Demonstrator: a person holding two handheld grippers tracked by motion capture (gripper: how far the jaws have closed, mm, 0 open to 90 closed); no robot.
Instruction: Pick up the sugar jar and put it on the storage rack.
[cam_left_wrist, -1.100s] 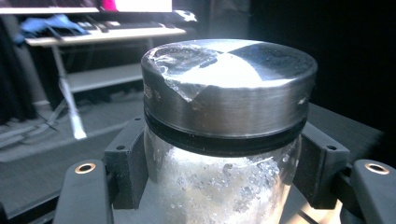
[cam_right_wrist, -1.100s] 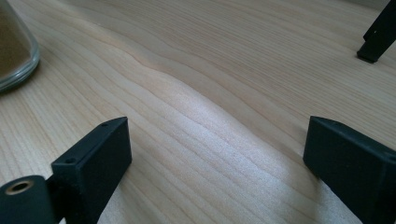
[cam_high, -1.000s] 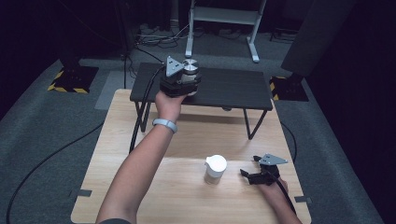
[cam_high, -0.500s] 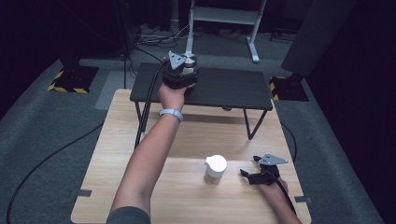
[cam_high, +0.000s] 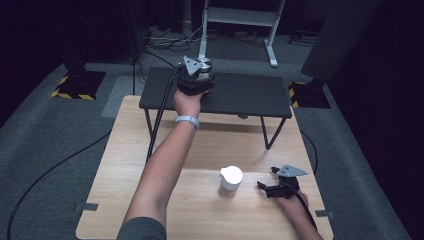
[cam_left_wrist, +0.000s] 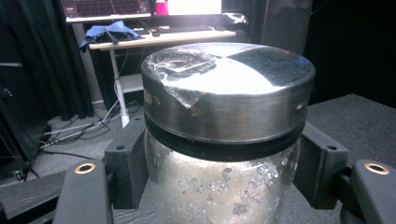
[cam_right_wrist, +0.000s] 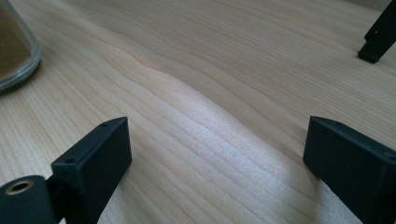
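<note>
A glass jar (cam_left_wrist: 219, 186) with a silver metal lid (cam_left_wrist: 229, 88) is clamped at its neck, my left gripper (cam_left_wrist: 219, 172) shut on it. From the high view, that left gripper (cam_high: 196, 75) holds the jar's lid (cam_high: 204, 64) over the left part of a low black side table (cam_high: 250, 95); whether the jar rests on it I cannot tell. My right gripper (cam_high: 270, 189) lies open on the wooden table (cam_high: 125, 165), nothing between its jaws. Just left of it stands a white-lidded jar (cam_high: 230, 180). The right gripper (cam_right_wrist: 217, 154) sees that jar's glass base with brown contents (cam_right_wrist: 14, 46).
The side table stands across the far edge of the wooden table on thin black legs (cam_high: 270, 132). A black cable (cam_high: 157, 120) trails from the left gripper down over the table. Dark carpet, cables and a metal stand (cam_high: 240, 20) lie beyond.
My left gripper has carried the jar a little farther away and slightly right over the black table. The right gripper and the white-lidded jar have stayed put.
</note>
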